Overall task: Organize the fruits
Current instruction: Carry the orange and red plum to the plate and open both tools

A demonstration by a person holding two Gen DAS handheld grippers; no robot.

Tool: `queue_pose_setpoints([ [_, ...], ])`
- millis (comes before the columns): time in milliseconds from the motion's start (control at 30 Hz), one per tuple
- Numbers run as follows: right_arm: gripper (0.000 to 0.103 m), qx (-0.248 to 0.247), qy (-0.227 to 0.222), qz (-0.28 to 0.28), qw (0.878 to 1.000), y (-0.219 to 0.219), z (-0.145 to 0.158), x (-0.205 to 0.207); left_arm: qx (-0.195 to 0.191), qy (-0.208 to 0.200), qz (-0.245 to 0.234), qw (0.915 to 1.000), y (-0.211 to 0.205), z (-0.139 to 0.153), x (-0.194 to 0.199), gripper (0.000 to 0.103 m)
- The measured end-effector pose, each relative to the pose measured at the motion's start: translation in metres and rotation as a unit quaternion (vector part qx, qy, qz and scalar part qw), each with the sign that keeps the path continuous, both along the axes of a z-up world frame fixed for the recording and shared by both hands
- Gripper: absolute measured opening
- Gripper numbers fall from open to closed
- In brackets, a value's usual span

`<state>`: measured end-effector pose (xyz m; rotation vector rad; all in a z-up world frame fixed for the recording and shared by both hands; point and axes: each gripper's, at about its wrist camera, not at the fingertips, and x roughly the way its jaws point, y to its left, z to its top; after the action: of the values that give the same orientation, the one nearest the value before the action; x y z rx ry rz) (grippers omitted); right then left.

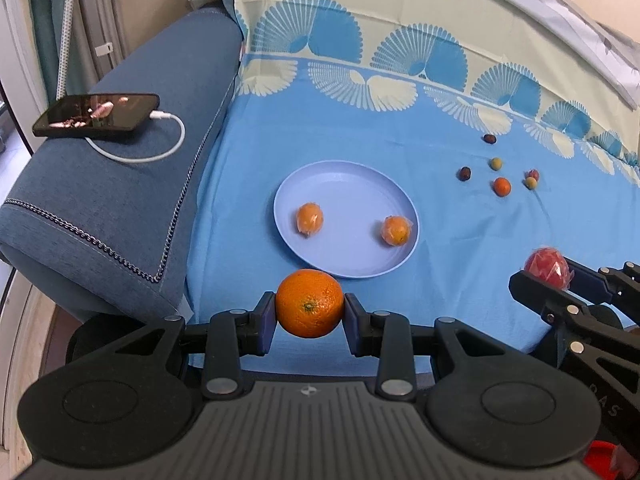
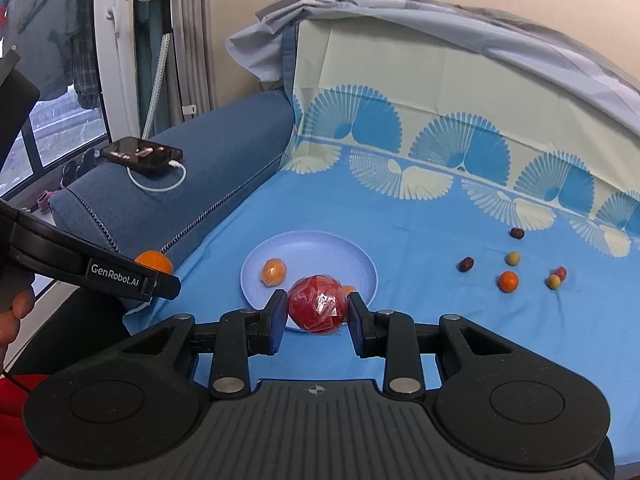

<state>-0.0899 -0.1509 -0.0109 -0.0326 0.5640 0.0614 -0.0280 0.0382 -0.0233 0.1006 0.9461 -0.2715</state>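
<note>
Our left gripper (image 1: 309, 312) holds a big orange (image 1: 309, 303). The jaws are squeezed on it from both sides, and the orange hangs in the air just in front of the near rim of the plate (image 1: 320, 176). In the right wrist view we see only a bit of this orange peeking out behind the left gripper.

Our right gripper (image 2: 317, 314) holds a red fruit in clear wrap (image 2: 317, 309). Its jaws press on the left and right sides of the fruit. The red fruit is up over the near edge of the plate (image 2: 312, 246).

The plate is pale purple and sits on a blue cloth (image 1: 440, 248) with fan shapes on it. Two small wrapped oranges lie on the plate, one on the left (image 1: 309, 219) and one on the right (image 1: 396, 230). They are well apart from each other.

Off to the right of the plate, small fruits lie loose on the cloth. There is a little orange one (image 1: 502, 187), two dark ones (image 1: 464, 173) (image 1: 489, 138), two yellow-green ones (image 1: 496, 163) (image 1: 531, 183), and a red one (image 1: 533, 175) touching one of the yellow-green ones.

To the left is a blue armrest (image 1: 132, 208). A black phone (image 1: 96, 115) lies on top of it with a white cable (image 1: 144, 152) plugged in.
</note>
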Motion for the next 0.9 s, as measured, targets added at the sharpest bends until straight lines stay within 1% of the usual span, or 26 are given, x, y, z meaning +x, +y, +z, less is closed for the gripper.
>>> queue_pose_setpoints([
  [233, 0.034, 0.006, 0.027, -0.003, 1.0, -0.005, -0.013, 0.02, 0.005, 0.018, 0.0, 0.9998, -0.005, -0.009, 0.024, 0.039],
  [433, 0.034, 0.02, 0.051, -0.004, 0.999, -0.009, -0.026, 0.056, 0.015, 0.02, -0.005, 0.9997, -0.021, -0.012, 0.063, 0.039],
  [533, 0.034, 0.02, 0.062, 0.001, 0.998, -0.01, -0.034, 0.078, 0.014, 0.03, -0.006, 0.9994, -0.029, -0.017, 0.087, 0.039],
  [733, 0.034, 0.023, 0.079, -0.001, 0.997, -0.019, -0.051, 0.119, 0.031, 0.047, -0.009, 0.9984, -0.049, -0.041, 0.139, 0.039],
  [900, 0.034, 0.02, 0.099, -0.003, 0.995, -0.024, -0.071, 0.153, 0.045, 0.061, -0.014, 0.997, -0.06, -0.064, 0.17, 0.039],
])
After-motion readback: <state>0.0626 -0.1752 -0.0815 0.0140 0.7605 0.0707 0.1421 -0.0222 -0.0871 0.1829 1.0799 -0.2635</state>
